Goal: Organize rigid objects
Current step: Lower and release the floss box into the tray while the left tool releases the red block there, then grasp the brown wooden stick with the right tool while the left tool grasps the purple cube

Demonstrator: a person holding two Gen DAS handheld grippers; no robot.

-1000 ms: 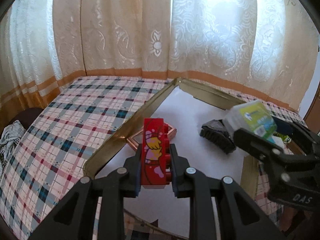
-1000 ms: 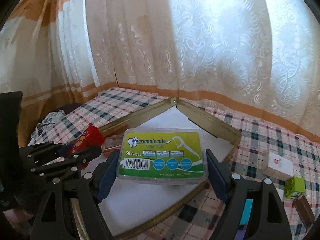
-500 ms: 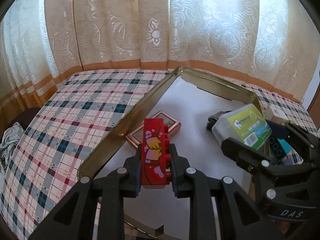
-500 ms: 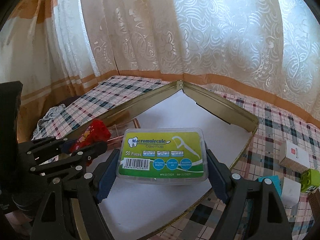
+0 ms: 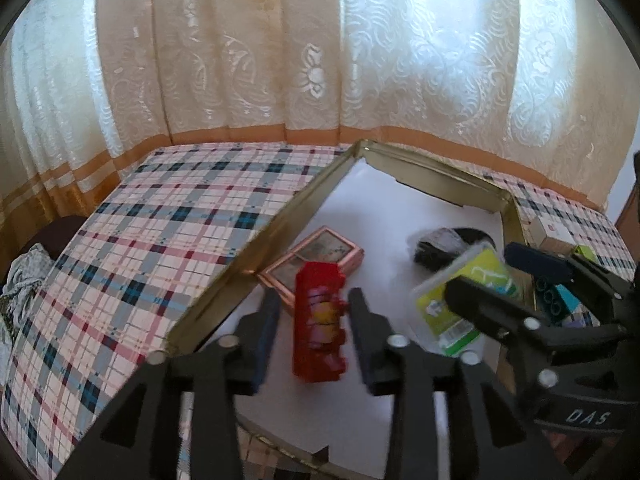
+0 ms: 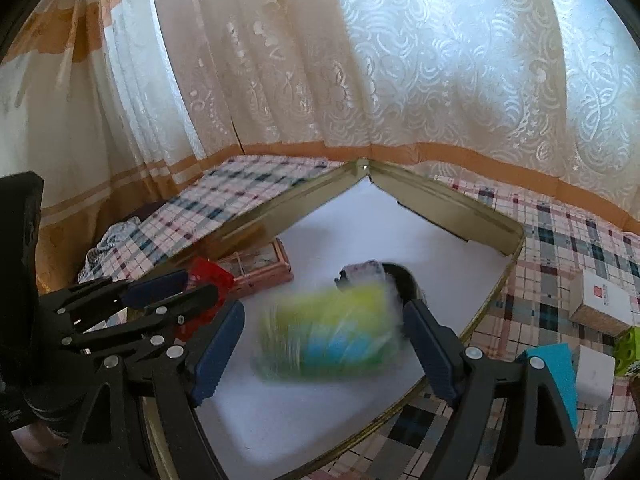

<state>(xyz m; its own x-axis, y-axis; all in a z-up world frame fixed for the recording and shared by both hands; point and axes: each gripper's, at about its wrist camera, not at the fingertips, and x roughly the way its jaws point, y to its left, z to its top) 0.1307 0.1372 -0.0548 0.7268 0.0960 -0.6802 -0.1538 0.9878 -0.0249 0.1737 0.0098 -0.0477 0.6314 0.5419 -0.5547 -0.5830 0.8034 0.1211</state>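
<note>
A red toy brick [image 5: 318, 328] with a cartoon sticker stands upright between the fingers of my left gripper [image 5: 314, 300]. The jaws are opening, and a gap shows on each side of the brick. It is over the white floor of a gold-rimmed tray [image 5: 256, 248]. My right gripper [image 6: 324, 312] is opening too. The green floss-pick box [image 6: 328, 340] is a blur between its blue pads [image 6: 218, 352], clear of both, low over the tray. In the right wrist view the left gripper [image 6: 196, 286] and the red brick [image 6: 212, 276] show at the left.
A copper picture frame [image 5: 316, 256] and a dark brush-like thing [image 5: 440, 244] lie in the tray. On the plaid cloth right of the tray are a white box [image 6: 600, 300], a teal block [image 6: 556, 364], a white cube [image 6: 594, 376] and a green block [image 6: 630, 348]. Lace curtains hang behind.
The left jaws have parted from the red brick, which now sits lower between them. The right jaws have widened and the floss box has slipped down, motion-blurred.
</note>
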